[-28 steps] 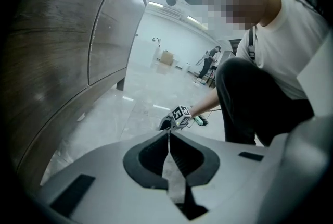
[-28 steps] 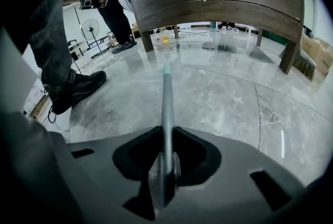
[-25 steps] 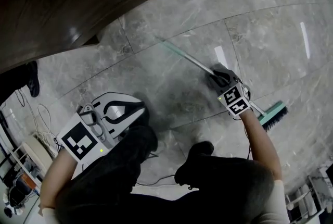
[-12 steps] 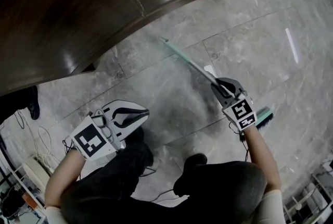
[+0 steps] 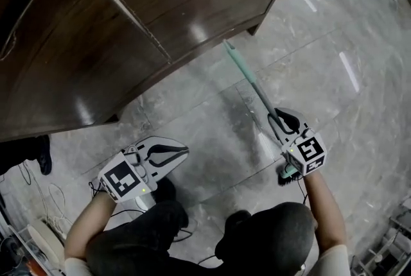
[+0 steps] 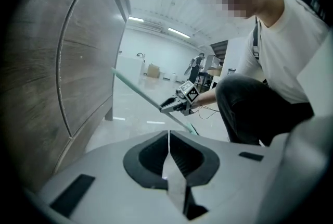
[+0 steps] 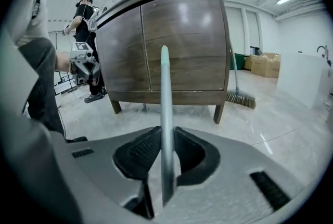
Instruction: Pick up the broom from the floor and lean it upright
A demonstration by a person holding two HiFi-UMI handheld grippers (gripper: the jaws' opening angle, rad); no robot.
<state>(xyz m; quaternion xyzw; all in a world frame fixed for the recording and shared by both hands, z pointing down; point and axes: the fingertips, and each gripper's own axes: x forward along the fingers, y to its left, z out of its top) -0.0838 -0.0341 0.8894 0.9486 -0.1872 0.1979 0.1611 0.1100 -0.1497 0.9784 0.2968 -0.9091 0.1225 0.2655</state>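
Note:
The broom's teal handle point(image 5: 250, 79) slants up off the marble floor, its tip close to the dark wooden cabinet point(image 5: 160, 5). My right gripper point(image 5: 276, 119) is shut on the handle's lower part. The broom head point(image 5: 286, 173) peeks out beneath that gripper, mostly hidden. In the right gripper view the handle point(image 7: 165, 98) runs straight up between the pads of the gripper point(image 7: 166, 132) toward the cabinet point(image 7: 171, 46). My left gripper point(image 5: 183, 151) hovers at lower left, shut and empty. From the left gripper point(image 6: 168, 134) view, the handle point(image 6: 136, 94) and the right gripper point(image 6: 177, 104) lie ahead.
A second broom point(image 7: 238, 90) leans at the cabinet's right corner. Another person point(image 7: 83, 14) stands behind the cabinet to the left. Cables and a shoe point(image 5: 42, 156) lie on the floor at far left. My knees fill the bottom of the head view.
The right gripper has lifted the broom, and its handle has swung from lying low to pointing steeply up at the cabinet. The broom head has slid out of sight beneath it. The left gripper rose slightly.

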